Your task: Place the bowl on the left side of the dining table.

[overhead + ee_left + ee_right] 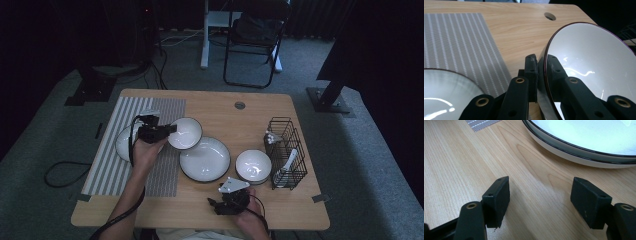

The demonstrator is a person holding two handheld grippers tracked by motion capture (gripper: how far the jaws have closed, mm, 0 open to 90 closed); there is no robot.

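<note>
plates [205, 159]: 2 | bowls [185, 133]: 2 | left tongs [170, 129]: clamping one bowl's rim

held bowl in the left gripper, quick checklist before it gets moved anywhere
1. Left gripper clamped on the bowl rim: ok.
2. Bowl tilted, its base hidden: cannot tell if it is clear of the table.
3. Large plate close beside the bowl: not ok for a sideways swing.
4. Plate on the striped mat sits under the hand: not ok for lowering.
5. Right gripper open, away from the bowl: ok.
</note>
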